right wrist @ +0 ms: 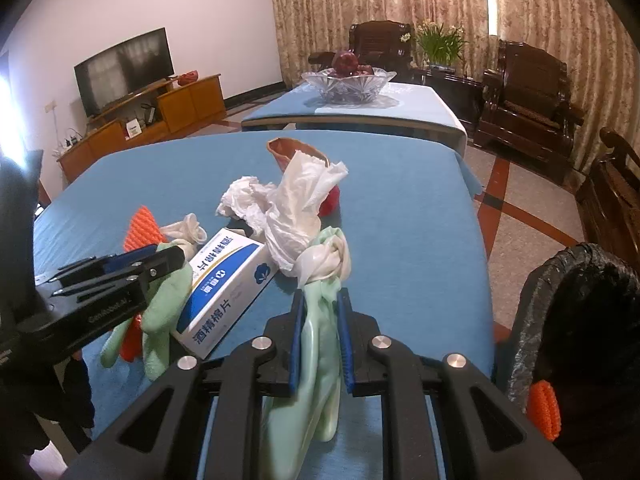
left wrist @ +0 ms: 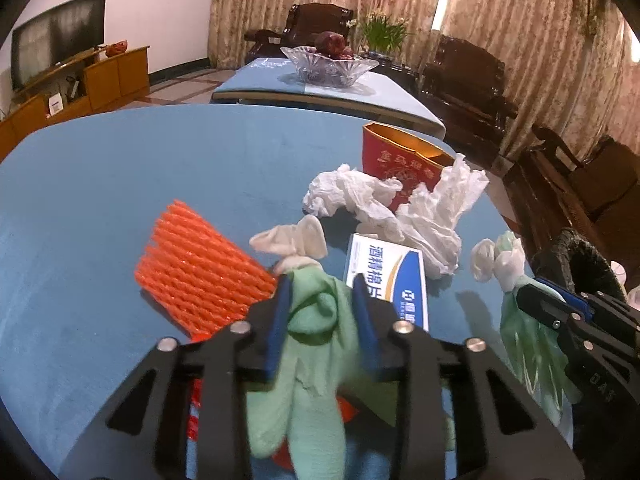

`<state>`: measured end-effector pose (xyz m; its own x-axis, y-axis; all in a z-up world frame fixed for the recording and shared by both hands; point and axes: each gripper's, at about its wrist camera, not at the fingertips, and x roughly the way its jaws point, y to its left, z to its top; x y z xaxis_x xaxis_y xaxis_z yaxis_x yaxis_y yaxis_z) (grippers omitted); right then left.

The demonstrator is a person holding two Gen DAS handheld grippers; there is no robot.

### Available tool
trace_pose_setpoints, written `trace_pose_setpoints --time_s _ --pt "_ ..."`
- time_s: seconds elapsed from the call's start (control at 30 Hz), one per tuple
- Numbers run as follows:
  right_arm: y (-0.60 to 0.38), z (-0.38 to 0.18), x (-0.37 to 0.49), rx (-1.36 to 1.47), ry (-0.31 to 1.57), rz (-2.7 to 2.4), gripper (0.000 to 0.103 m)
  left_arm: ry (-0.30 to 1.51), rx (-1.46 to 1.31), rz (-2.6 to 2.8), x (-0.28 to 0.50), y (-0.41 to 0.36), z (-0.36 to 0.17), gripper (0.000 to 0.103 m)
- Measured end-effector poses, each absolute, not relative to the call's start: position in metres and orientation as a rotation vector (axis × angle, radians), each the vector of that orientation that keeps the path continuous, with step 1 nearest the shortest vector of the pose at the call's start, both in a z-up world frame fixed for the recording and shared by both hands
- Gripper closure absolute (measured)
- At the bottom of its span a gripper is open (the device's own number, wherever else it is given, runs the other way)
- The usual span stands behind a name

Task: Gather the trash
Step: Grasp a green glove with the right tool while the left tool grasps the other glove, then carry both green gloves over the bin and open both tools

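Left gripper (left wrist: pixel 322 284) clamped on a pale green glove (left wrist: pixel 316 344), right gripper (right wrist: pixel 322 300) clamped on a second green glove (right wrist: pixel 320 344), both lifted over the near edge of the blue table (left wrist: pixel 120 184). Black-lined trash bin (right wrist: pixel 580 320) off the table's right side. Further out on the cloth: orange foam net (left wrist: pixel 200 272) on the left, crumpled white tissues (left wrist: pixel 400 208) mid-table, red paper bag (left wrist: pixel 396 160) behind those, blue-and-white box (left wrist: pixel 392 276) lying near the left glove

Matt blue cloth table cover (right wrist: pixel 400 208), crumpled white tissue paper (left wrist: pixel 432 216), ribbed orange foam netting (left wrist: pixel 200 276), glossy cardboard box (right wrist: pixel 224 292), thin soft pale-green glove (right wrist: pixel 320 344), cut-glass bowl (right wrist: pixel 348 84), glossy black bin liner (right wrist: pixel 580 300), polished dark wood armchair (right wrist: pixel 528 92).
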<state>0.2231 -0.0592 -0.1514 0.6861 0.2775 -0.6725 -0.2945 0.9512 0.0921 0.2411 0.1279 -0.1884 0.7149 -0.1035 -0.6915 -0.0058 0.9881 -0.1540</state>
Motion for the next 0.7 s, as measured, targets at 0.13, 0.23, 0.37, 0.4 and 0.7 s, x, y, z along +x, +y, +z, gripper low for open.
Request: trace_pose_setpoints --time_s 0.13,0.23,0.37,0.4,0.7 --pt "-0.063 -0.142 0.22 -0.017 0.731 0.328 0.087 0.742 -0.155 -0.054 0.233 0.127 -0.18 0.081" --pt "-0.066 -0.131 0.216 -0.01 0.705 0.334 0.087 0.706 -0.155 -0.056 0.224 0.126 -0.163 0.081" --pt "-0.069 -0.112 0.211 -0.002 0.663 0.344 0.087 0.663 -0.138 -0.06 0.211 0.122 -0.138 0.082" --pt "-0.07 -0.106 0.209 -0.001 0.652 0.348 0.087 0.655 -0.134 -0.061 0.209 0.12 -0.132 0.082" --pt "-0.081 -0.062 0.187 0.007 0.561 0.364 0.087 0.58 -0.114 -0.103 0.182 0.097 -0.085 0.082"
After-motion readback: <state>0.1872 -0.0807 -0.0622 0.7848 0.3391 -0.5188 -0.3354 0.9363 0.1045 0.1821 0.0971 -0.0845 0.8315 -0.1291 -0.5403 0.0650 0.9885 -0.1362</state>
